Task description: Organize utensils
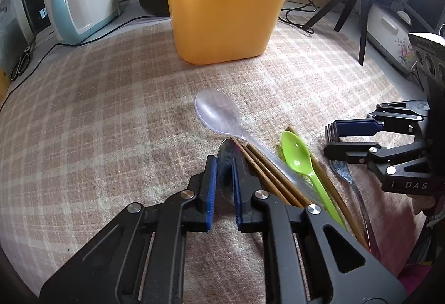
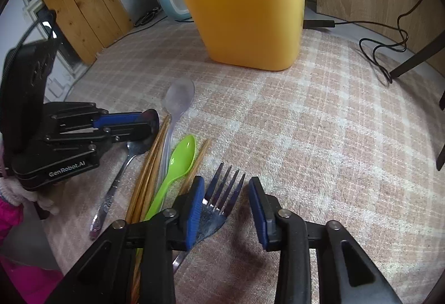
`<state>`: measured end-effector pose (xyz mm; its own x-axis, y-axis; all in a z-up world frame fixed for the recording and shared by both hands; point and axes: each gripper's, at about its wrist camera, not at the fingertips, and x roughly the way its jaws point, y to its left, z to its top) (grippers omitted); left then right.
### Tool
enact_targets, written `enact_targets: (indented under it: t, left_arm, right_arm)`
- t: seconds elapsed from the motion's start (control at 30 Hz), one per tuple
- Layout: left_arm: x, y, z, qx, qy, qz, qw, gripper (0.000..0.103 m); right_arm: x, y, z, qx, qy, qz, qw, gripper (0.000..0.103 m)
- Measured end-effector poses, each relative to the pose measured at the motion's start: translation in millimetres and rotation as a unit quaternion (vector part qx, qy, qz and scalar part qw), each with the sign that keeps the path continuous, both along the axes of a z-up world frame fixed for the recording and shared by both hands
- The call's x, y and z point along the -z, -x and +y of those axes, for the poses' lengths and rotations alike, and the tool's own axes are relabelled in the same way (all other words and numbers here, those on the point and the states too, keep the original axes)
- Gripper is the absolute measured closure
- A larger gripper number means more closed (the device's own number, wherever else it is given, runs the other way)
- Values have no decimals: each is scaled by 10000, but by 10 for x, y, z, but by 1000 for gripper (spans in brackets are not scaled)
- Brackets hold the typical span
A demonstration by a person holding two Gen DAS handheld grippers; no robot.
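The left gripper is pressing its blue fingers on the bowl of a metal spoon, which is lying at the left end of the utensil pile on the checked cloth of the tabletop. The right gripper is keeping its fingers partly apart around the head of a metal fork, with only the left pad near it. Between them are lying brown chopsticks, a clear plastic spoon and a green plastic spoon. A yellow container is standing farther back on the cloth.
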<state>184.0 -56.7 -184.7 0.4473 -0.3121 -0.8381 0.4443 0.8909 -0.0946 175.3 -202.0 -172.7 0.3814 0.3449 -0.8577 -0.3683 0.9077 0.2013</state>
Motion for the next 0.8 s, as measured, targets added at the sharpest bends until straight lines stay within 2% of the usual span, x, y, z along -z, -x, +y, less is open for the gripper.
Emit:
enact_targets:
  t: [0.17,0.43,0.57,0.8]
  left_arm:
    - [-18,-12,42,-52,175,91,9998,98]
    - [-54,39,63,-5,346,238,9991,100]
    - [-24,54,9,91,351,380,9986,100]
    - [-9,7,-69,206,216,379,9988,100]
  right_arm:
    - [-11,-29,85,39,103,-13,9999,79]
    - [-61,-32,68,64,-118,113,9998,93]
    - [-44,-33,104,-40,-125,195,9997,93]
    - [-44,-59,213,-229,18,261,9994,97]
